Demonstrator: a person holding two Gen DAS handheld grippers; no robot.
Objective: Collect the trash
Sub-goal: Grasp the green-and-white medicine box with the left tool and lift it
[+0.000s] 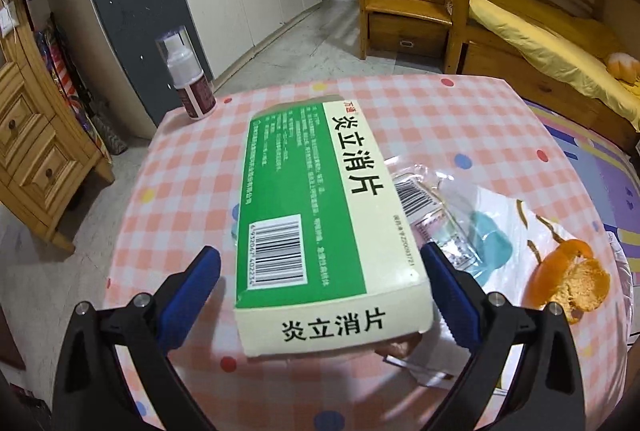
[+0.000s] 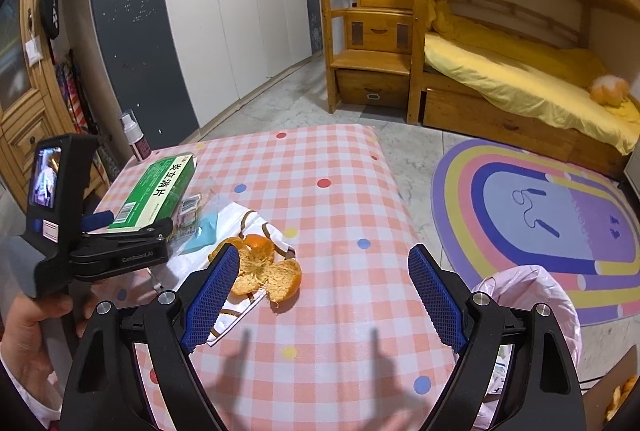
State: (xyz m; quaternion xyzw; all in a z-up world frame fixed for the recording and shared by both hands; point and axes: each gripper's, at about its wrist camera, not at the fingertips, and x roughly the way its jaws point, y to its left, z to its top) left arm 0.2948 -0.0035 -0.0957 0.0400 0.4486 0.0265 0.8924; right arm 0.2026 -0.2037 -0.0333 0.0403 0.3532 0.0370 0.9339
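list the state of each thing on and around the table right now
left gripper: open, fingers either side of the box, gap on both sides
right gripper: open, empty, above the table
medicine box: lying flat, closed
orange peel: peeled open, lying on the white wrapper
white wrapper: spread flat under the peel
clear plastic packet: crumpled, beside the box
spray bottle: upright, capped
pink trash bag: open, beside the table

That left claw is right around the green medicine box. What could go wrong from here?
The left gripper has its jaws open on either side of the medicine box, so:
1. One end of the box lies on a clear plastic wrapper, so lifting may drag it along.
2. Pushing forward might shove the box towards the spray bottle near the table's edge.
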